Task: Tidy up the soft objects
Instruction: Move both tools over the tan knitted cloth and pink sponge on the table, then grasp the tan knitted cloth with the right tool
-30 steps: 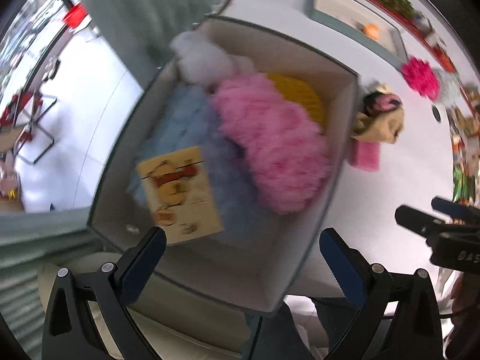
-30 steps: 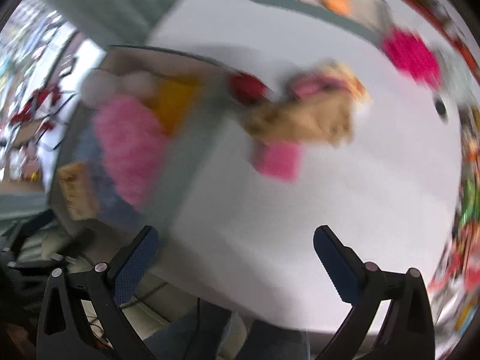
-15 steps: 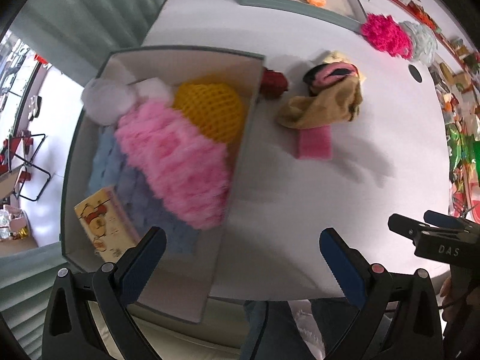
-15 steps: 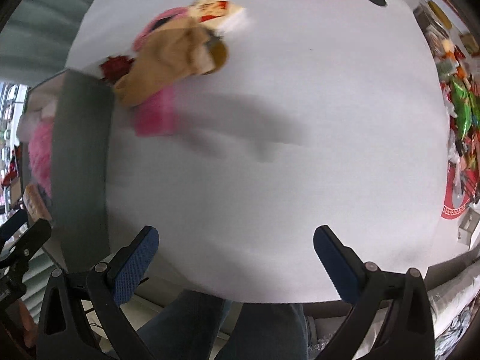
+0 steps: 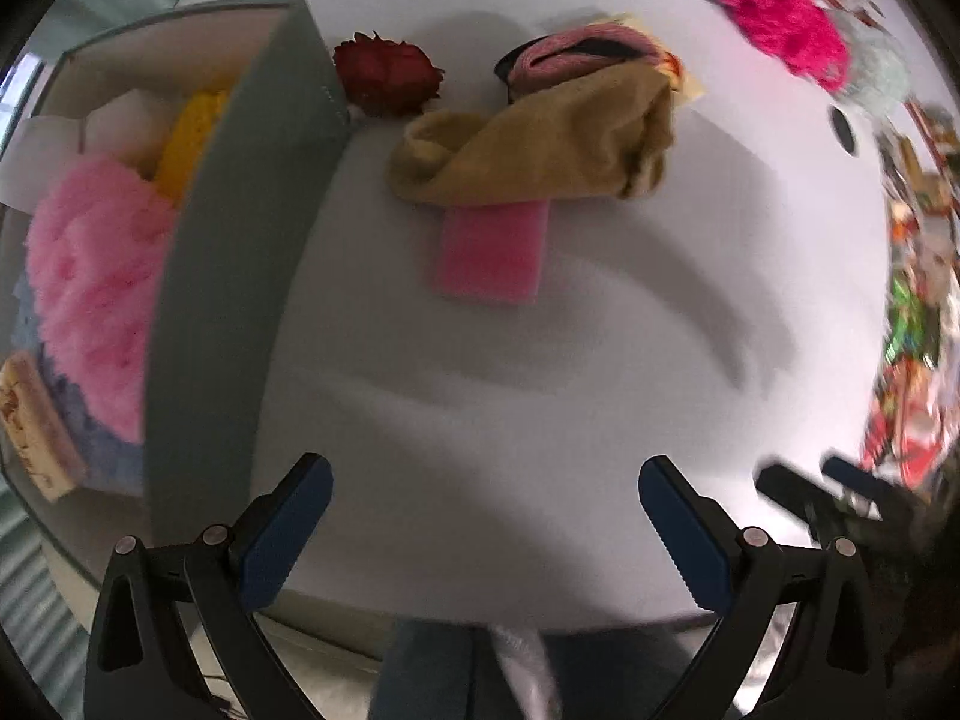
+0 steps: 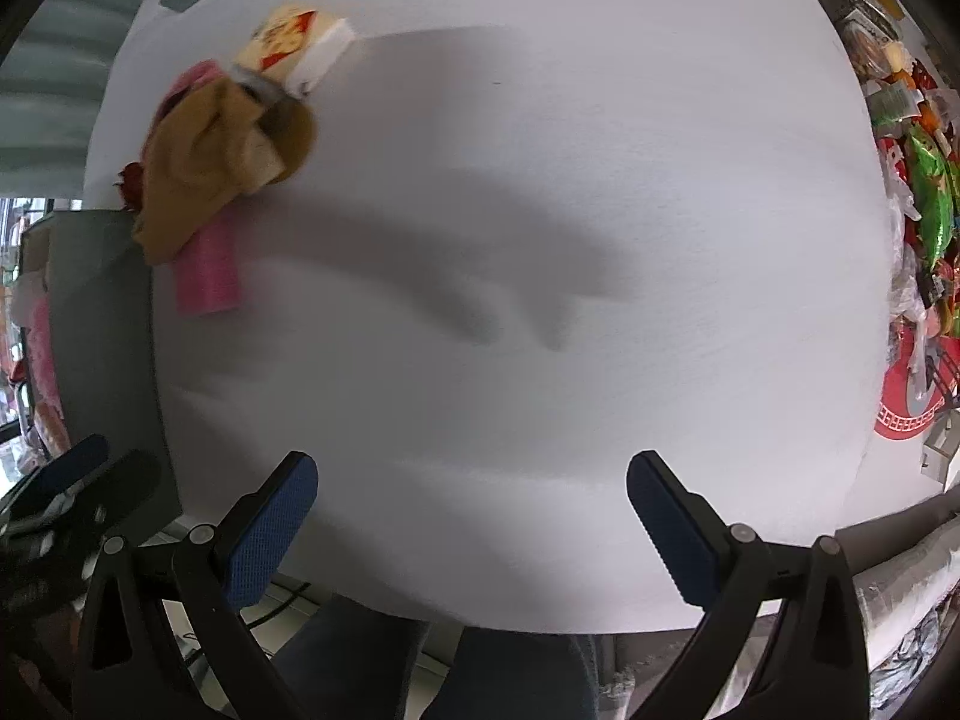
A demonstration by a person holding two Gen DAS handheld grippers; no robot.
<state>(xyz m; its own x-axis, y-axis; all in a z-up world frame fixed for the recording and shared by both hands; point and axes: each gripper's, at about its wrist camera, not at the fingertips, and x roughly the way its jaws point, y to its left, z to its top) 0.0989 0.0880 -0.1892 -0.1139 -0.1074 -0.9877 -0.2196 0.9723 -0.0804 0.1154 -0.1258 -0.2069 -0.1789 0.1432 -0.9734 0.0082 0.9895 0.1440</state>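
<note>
A grey box (image 5: 222,252) at the left holds a fluffy pink item (image 5: 90,288), a yellow mesh item (image 5: 192,132), white foam and a blue fluffy item. On the white table (image 5: 540,390) beside it lie a tan cloth (image 5: 540,150), a pink sponge (image 5: 489,252), a dark red flower (image 5: 387,72) and a pink-and-black item (image 5: 576,48). My left gripper (image 5: 480,522) is open and empty, short of the sponge. My right gripper (image 6: 471,516) is open and empty over bare table; the tan cloth (image 6: 210,174) and pink sponge (image 6: 207,273) lie far to its left.
A bright magenta pompom (image 5: 786,30) and a pale fluffy ball (image 5: 876,72) sit at the table's far right, near a dark hole (image 5: 843,126). A small printed packet (image 6: 294,42) lies behind the cloth. Colourful packets (image 6: 924,198) crowd the right edge. The person's legs show below.
My left gripper has swung right, from over the box to the open table facing the cloth and sponge. My right gripper has also turned right, so the cloth now lies far left.
</note>
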